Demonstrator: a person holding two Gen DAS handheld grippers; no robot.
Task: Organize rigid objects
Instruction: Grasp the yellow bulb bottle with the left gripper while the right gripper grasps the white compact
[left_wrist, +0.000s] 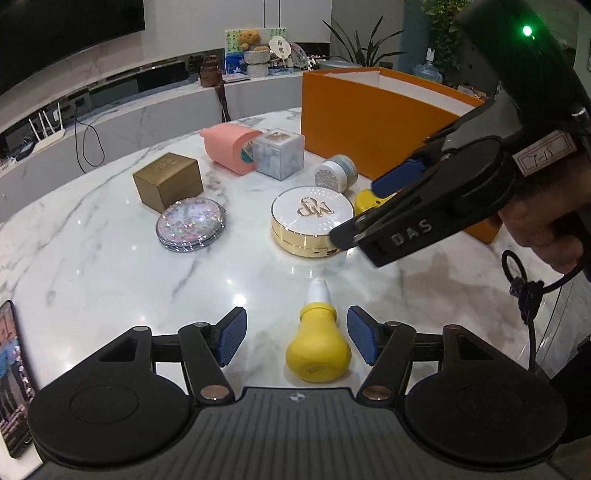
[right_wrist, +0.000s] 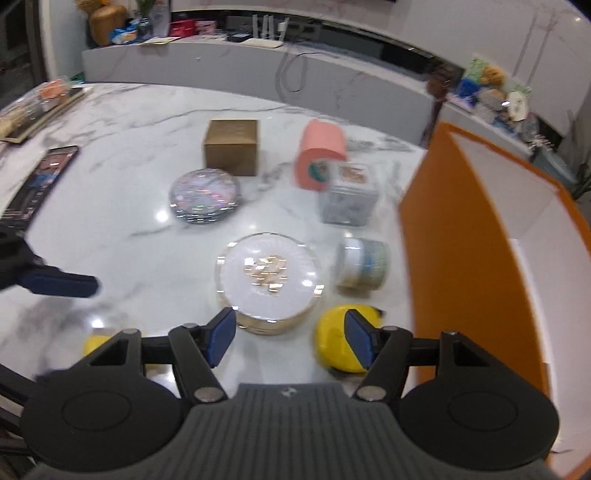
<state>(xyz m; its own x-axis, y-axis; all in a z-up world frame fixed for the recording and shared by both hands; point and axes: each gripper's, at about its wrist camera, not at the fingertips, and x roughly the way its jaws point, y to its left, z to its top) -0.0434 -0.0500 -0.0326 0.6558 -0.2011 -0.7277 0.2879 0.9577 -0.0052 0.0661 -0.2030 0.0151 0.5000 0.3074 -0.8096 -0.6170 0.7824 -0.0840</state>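
Observation:
My left gripper is open around a yellow bulb-shaped bottle with a white tip, lying on the marble table. My right gripper is open and empty, just above the near edge of a white and gold compact, with a yellow object behind its right finger. The right gripper also shows in the left wrist view, over the compact. Nearby lie a glitter mirror, a gold box, a pink cylinder, a clear cube and a small jar.
A tall orange box with a white inside stands at the right of the table, also seen in the right wrist view. A phone lies at the table's left edge. A counter with clutter runs behind.

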